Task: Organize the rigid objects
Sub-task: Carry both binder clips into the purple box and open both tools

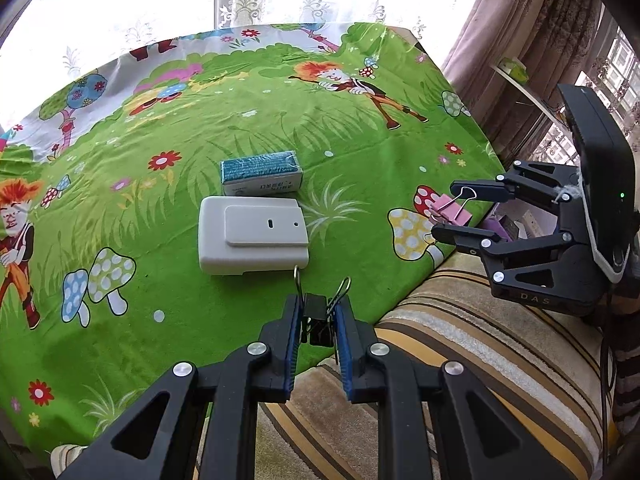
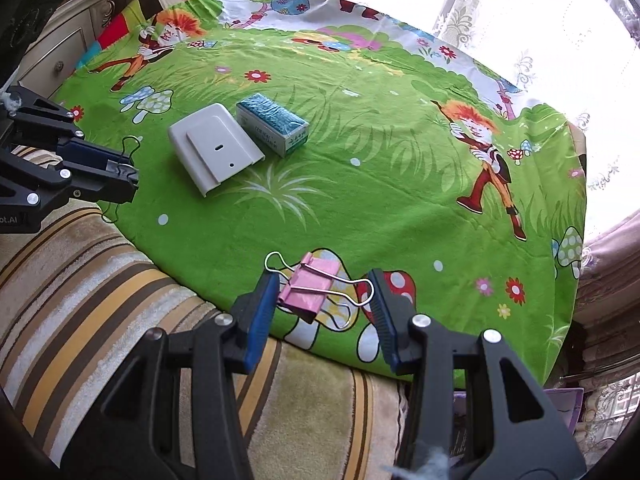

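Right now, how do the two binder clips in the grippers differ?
The black binder clip is dark with dull wire handles; the pink binder clip is pale pink with silver handles. The black binder clip looks smaller than the pink binder clip. The left gripper holds the black one nearly shut; the right gripper spans the pink one more widely. Both are gripped above the table edge.

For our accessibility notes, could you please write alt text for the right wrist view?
The right gripper holds a pink metal binder clip over the edge of a green cartoon-print tablecloth. Farther back lie a white plastic box and a small teal-topped carton; the left gripper grips a black binder clip.
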Demonstrator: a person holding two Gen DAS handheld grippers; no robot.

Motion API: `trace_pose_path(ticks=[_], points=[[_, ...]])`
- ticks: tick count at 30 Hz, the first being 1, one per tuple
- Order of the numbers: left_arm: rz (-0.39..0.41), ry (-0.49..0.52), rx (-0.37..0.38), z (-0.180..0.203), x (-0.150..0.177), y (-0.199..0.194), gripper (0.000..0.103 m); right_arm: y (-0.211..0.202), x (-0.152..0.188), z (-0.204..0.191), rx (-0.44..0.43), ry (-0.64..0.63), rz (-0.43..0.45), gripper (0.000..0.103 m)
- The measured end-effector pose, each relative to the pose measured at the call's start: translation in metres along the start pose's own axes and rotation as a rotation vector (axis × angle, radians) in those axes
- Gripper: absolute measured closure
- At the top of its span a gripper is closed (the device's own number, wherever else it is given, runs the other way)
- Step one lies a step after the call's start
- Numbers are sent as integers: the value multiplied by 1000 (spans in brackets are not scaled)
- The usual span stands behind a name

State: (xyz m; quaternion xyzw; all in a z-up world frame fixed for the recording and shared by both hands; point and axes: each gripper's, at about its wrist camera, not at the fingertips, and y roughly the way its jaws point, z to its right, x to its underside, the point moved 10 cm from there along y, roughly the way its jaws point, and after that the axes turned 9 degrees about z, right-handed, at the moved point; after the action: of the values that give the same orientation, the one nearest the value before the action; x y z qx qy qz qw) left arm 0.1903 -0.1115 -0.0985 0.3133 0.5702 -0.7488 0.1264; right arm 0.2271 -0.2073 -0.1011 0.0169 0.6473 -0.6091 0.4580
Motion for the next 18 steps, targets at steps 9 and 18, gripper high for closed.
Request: trace_pose_path(ticks=[9, 18], points=[[11, 30, 31, 33, -7, -3, 85, -31, 12, 28, 100, 96, 29, 53], [27, 55, 120, 89, -19, -7, 85, -71, 40, 61, 125, 236, 60, 53]])
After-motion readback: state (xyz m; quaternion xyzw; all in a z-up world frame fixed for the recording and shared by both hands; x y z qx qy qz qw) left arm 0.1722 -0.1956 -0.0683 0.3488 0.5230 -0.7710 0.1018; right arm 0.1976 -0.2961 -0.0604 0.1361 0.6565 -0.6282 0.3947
